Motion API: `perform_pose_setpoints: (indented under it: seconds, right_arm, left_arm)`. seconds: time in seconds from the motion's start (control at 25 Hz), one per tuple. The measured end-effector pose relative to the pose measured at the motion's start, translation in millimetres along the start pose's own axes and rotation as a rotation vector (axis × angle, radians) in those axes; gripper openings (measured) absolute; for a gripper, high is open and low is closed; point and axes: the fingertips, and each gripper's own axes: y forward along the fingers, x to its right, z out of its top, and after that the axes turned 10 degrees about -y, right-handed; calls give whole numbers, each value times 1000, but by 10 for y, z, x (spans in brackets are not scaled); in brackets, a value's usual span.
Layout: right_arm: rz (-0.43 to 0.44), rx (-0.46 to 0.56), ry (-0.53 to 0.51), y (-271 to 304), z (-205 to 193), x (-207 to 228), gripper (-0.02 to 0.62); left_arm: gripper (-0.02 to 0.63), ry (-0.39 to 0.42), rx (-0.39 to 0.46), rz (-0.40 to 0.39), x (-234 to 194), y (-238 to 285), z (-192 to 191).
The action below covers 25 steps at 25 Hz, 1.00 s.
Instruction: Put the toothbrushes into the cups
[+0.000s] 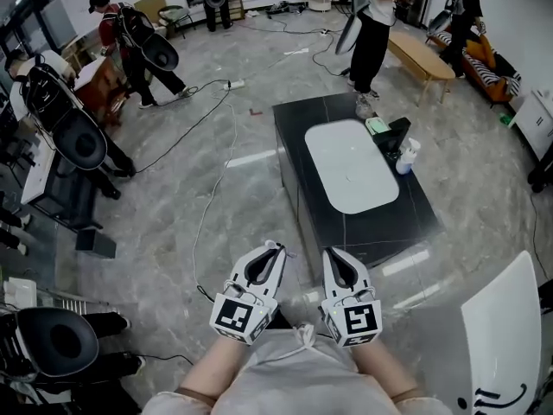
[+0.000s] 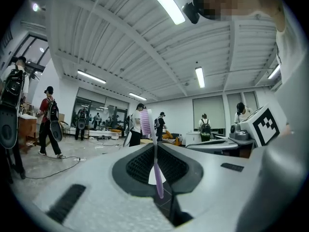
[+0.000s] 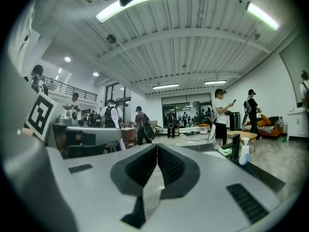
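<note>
Pinched a purple toothbrush (image 2: 147, 122) in the fingers of the left gripper (image 2: 155, 146), clenched almost shut on the thin handle. Gripped that handle low down between the ribbed black pads (image 2: 140, 166), with the bristle head standing upright above the fingertips and the bristles turned to their left. Pressed the fingers of the right gripper (image 3: 157, 148) tight together on nothing, meeting in one straight seam. Held both grippers level and side by side, close in front of the body, fingertips near each other but not touching. Faced a dark table (image 1: 298, 132) lying ahead of the fingertips and a little to their right, well apart from them. Carried on that table a white oval basin (image 1: 350, 167), nearer the fingers than the other things there. Showed beyond the basin, off to the right of the fingertips, a white bottle (image 1: 406, 156), just beside a black upright fixture (image 1: 397, 135) and a small green item (image 1: 376, 126), too small to tell further. Showed a white chair back (image 1: 505, 335) right of the right fingers. Took in a grey marbled floor (image 1: 207, 188) under and ahead of the fingertips, crossed by a thin cable (image 1: 212, 206) left of the left fingers, with several people standing far beyond.
</note>
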Motion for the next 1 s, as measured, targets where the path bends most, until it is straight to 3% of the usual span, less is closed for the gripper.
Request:
perform_pose_setpoints:
  seconds: [0.48,1.0]
  right_arm:
    - [-51,-65,39,660,-223,104,28]
    - [-186,-122,110,2194,1,20,28]
  left_arm:
    - [35,-7,-48,-39,-594,390,-133]
    - [34,-50,-38,-126,-2208,980,428]
